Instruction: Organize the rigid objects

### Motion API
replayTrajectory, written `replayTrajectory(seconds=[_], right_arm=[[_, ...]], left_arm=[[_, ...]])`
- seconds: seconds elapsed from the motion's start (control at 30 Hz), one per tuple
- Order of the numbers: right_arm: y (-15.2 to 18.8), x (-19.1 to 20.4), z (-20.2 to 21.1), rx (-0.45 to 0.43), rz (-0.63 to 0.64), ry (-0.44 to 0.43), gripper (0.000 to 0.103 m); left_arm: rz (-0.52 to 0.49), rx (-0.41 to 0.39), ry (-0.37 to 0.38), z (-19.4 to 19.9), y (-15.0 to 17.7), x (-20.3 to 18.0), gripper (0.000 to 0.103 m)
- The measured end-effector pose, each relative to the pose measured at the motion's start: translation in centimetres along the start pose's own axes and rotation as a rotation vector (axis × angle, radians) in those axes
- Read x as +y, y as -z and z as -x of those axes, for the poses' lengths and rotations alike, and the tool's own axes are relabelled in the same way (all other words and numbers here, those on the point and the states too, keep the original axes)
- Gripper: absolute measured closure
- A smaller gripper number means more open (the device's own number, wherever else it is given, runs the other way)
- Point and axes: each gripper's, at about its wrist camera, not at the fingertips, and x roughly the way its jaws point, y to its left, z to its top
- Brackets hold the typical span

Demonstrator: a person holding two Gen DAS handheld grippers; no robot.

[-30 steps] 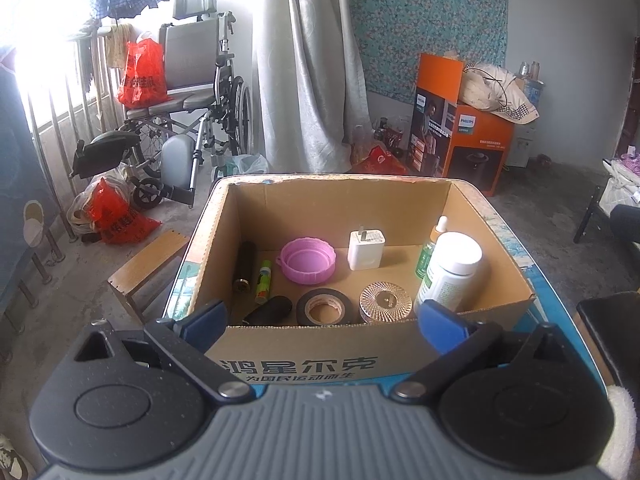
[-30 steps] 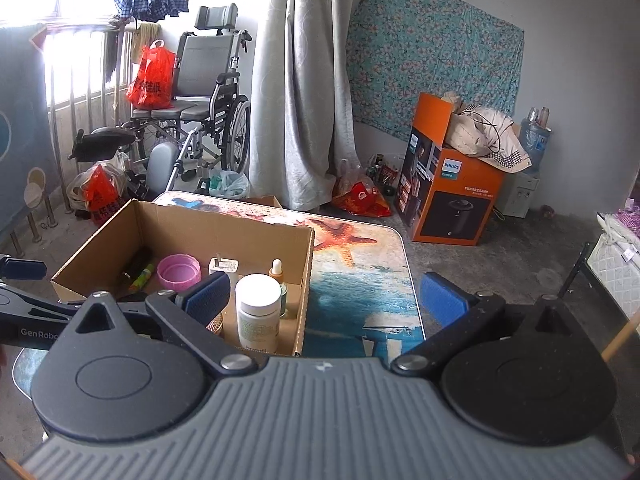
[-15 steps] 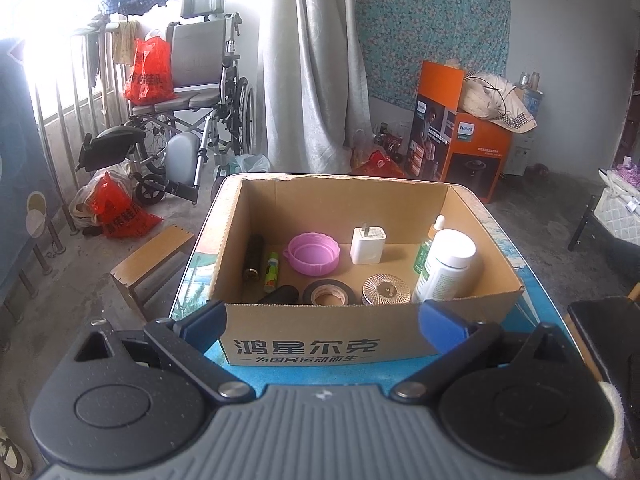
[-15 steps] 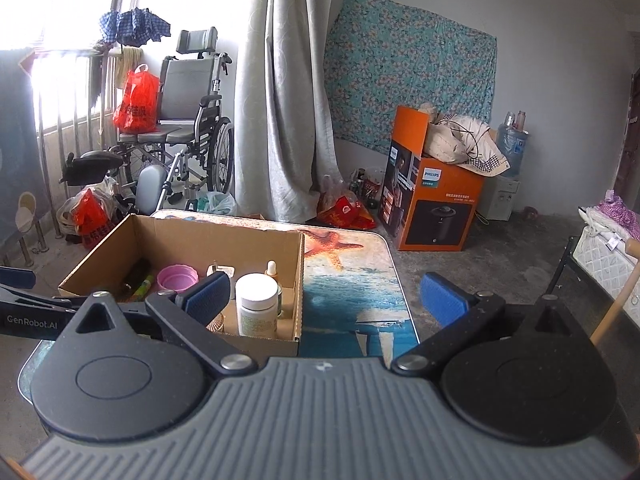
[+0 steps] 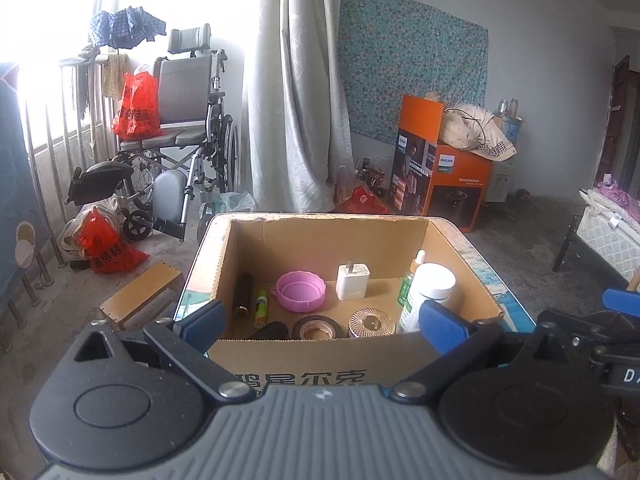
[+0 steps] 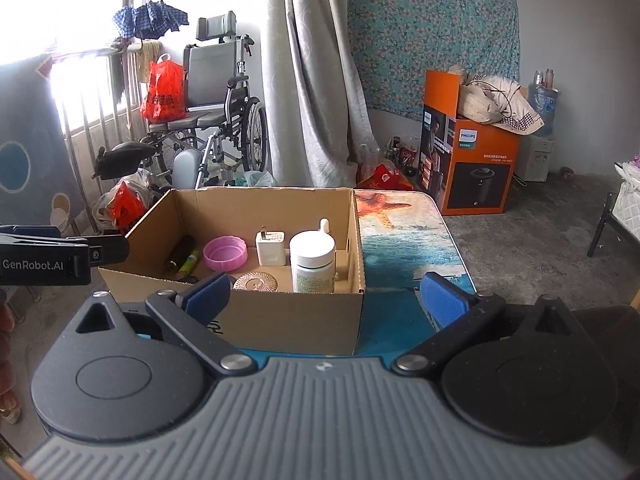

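- Cardboard box (image 5: pixel 320 354), open-topped, standing on the left half of the surface (image 6: pixel 404 240), which carries a printed sea-and-starfish cover; printed characters on the near wall of the box.
- White bottle (image 6: pixel 313 255) with white cap, upright in the near right corner of the box; a green dropper bottle (image 5: pixel 412 280) just behind it.
- White plug adapter (image 5: pixel 353 282), upright, mid-floor toward the back wall.
- Pink lid (image 5: pixel 301 291), lying hollow side up, just left of the adapter.
- Black tape roll (image 5: pixel 316 328), flat against the near wall; a clear ribbed round piece (image 5: pixel 370 323) just to its right.
- Dark cylinder (image 5: pixel 243 295) and a small green-yellow tube (image 5: pixel 261 309), lying side by side at the left wall of the box; another black item (image 5: pixel 270 330) at the near wall, partly hidden.
- Left tool (image 5: pixel 320 322), fingers spread wide and empty, held in front of the near wall of the box.
- Right tool (image 6: pixel 326 298), fingers spread wide and empty, held in front of the right near corner of the box.
- Beyond the surface: wheelchair (image 5: pixel 188 128) with a red bag (image 5: pixel 135 106) on its seat, grey curtain (image 5: pixel 296 92), orange Philips carton (image 5: pixel 440 168), low wooden stool (image 5: pixel 140 294) on the floor.
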Motion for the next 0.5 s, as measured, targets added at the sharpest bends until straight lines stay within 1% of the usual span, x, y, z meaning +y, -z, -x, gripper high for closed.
replayTrajectory(seconds=[0.1, 0.17, 0.3, 0.4, 0.5], right_arm=[[0.2, -0.5, 0.3, -0.033, -0.014, -0.004, 0.001], [0.3, -0.6, 0.4, -0.057, -0.002, 0.011, 0.001], [0.4, -0.7, 0.0, -0.085, 0.054, 0.052, 0.001], [0.2, -0.3, -0.8, -0.069, 0.078, 0.044, 0.001], [0.0, -0.4, -1.9, -0.026, 0.053, 0.009, 0.001]], left_arm=[[-0.012, -0.013, 0.009, 0.0, 0.1, -0.6, 0.0], [-0.018, -0.014, 0.008, 0.0, 0.3, -0.9, 0.0], [-0.041, 0.023, -0.019, -0.8, 0.6, -1.3, 0.0], [-0.063, 0.061, -0.064, -1.9, 0.8, -1.5, 0.0], [-0.049, 0.109, -0.069, -2.8, 0.8, -1.4, 0.0]])
